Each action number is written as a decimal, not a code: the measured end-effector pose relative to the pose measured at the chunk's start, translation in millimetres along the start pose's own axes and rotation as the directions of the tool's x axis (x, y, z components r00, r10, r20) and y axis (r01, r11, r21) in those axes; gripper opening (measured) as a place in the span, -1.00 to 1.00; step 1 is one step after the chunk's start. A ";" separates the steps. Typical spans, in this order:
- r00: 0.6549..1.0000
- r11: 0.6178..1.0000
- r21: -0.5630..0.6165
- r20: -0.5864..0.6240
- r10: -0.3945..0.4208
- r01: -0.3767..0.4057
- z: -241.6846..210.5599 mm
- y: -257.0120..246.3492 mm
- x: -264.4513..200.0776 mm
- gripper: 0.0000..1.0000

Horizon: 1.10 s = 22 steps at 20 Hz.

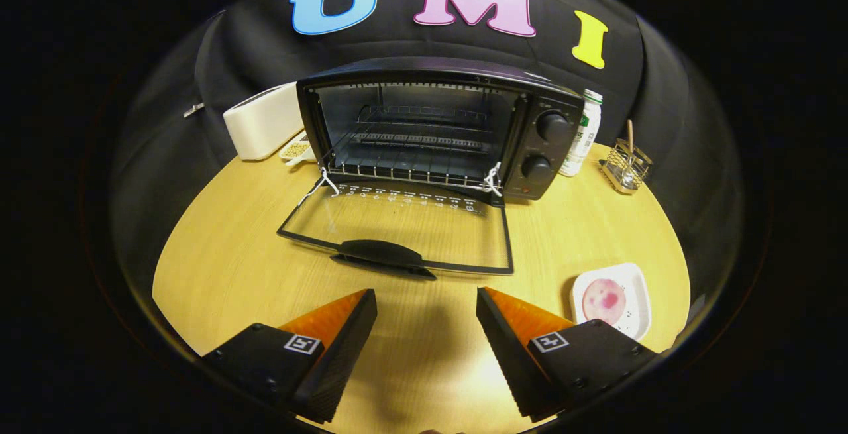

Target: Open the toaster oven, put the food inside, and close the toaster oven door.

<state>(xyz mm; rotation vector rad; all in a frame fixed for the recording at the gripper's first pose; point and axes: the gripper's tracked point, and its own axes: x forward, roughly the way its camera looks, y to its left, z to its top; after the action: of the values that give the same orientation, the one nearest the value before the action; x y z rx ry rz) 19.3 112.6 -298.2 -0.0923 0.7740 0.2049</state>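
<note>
Pale wood bench (232, 268), black cloth wall behind. Toaster oven (437, 129) at far centre, glass door (397, 228) dropped flat, rack w/ nothing on it. Small dish (296, 150) far left partly hidden, contents unclear. Food (603, 301) on white plate (637, 288) near right. Gripper (426, 308) wide apart, holding nothing, just before door

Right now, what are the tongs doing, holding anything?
Tongs: open and empty, over the table, just short of the toaster oven door, which lies folded down; the food sits on its plate beside them.
</note>
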 end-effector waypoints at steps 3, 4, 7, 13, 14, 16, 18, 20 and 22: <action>1.000 0.999 0.036 0.004 -0.003 0.003 1.4 -24.4 -22.2 0.98; 1.000 0.999 0.052 0.004 -0.009 0.009 3.0 -33.9 -28.2 0.98; 1.000 0.996 0.085 0.003 -0.030 0.030 4.9 -61.5 -43.5 0.98; 0.996 0.991 0.106 -0.028 -0.079 0.082 -0.2 -125.8 -71.5 0.98; 0.996 0.990 0.112 -0.039 -0.076 0.080 -2.2 -135.4 -74.3 0.98; 0.997 0.991 0.121 -0.062 -0.051 0.059 -3.9 -150.9 -75.8 0.97; 0.995 0.991 0.131 -0.091 -0.030 0.041 -8.6 -168.3 -74.7 0.98; 0.994 0.987 0.152 -0.106 -0.040 0.056 -8.4 -191.1 -70.8 0.97; 0.991 0.981 0.182 -0.132 -0.039 0.063 -12.3 -208.3 -67.5 0.95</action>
<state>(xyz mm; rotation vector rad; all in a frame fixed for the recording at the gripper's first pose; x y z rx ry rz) 9.1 -102.8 -258.0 0.0519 0.9137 0.0776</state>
